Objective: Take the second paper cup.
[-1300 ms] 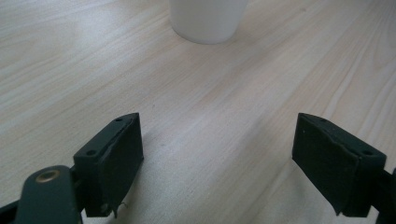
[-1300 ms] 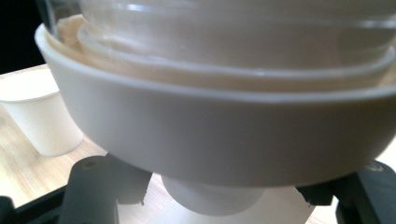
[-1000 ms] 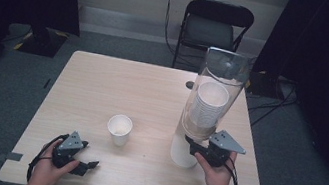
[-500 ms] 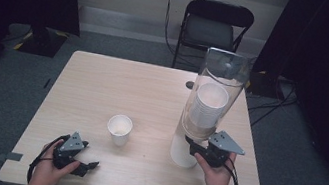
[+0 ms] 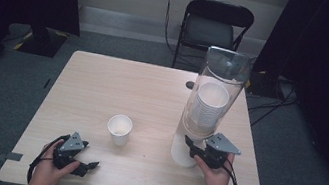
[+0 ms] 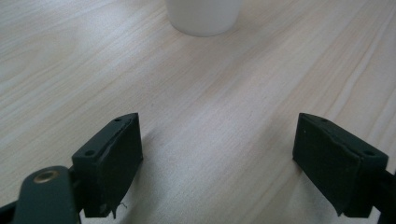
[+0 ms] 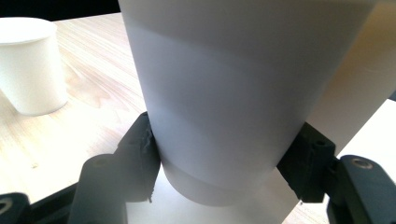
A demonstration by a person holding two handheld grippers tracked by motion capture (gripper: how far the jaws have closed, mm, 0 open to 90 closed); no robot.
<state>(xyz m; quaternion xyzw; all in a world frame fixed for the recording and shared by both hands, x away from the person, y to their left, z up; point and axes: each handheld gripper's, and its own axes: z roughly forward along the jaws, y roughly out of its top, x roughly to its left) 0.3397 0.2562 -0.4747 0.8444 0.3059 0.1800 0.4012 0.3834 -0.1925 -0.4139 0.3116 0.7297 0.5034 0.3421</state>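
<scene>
A tall clear dispenser tube [image 5: 219, 76] stands on the right of the table with a stack of white paper cups [image 5: 209, 105] inside it. The lowest cup [image 5: 182, 152] sticks out below the tube. My right gripper [image 5: 190, 146] is shut on that cup; in the right gripper view its jaws press both sides of the cup [image 7: 224, 93]. A single white paper cup [image 5: 119, 129] stands upright mid-table, and it also shows at the left as a loose cup [image 7: 30, 65]. My left gripper [image 5: 87, 165] rests open near the front left edge; nothing lies between its jaws [image 6: 217, 158], and the cup's base [image 6: 204, 16] is ahead of them.
The light wooden table [image 5: 118, 85] has bare surface at the back and left. A black folding chair [image 5: 216, 27] stands behind the far edge. Cables trail on the grey floor at the right [image 5: 272, 103].
</scene>
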